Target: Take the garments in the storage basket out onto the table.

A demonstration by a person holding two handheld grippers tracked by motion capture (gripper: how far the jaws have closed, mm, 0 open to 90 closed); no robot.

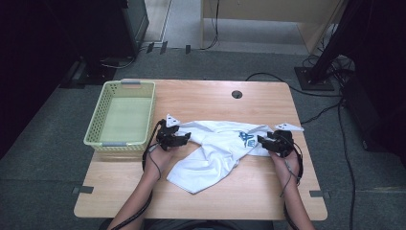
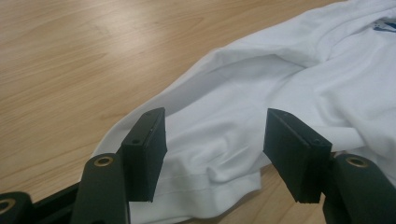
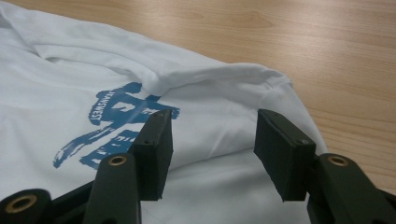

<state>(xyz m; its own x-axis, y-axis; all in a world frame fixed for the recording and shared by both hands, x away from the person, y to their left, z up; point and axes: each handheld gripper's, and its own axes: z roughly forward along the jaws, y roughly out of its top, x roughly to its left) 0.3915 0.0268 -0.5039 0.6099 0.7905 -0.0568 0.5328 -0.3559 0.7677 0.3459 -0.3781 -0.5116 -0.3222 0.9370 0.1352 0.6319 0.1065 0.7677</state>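
Claws first: the left claw (image 1: 186, 138) and right claw (image 1: 261, 140) both stand partly open, gripping nothing, at nine and three o'clock of the crumpled white shirt (image 1: 215, 151) mid-tabletop (image 1: 201, 98). Folding looks barely begun; the basket (image 1: 95, 125) at ten o'clock holds nothing.

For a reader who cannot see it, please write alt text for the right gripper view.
Two open black jaws of the right gripper rise over a crumpled white T-shirt with nothing pinched between them. A blue print on the shirt sits just left of the jaws, and the wooden table runs behind the cloth.
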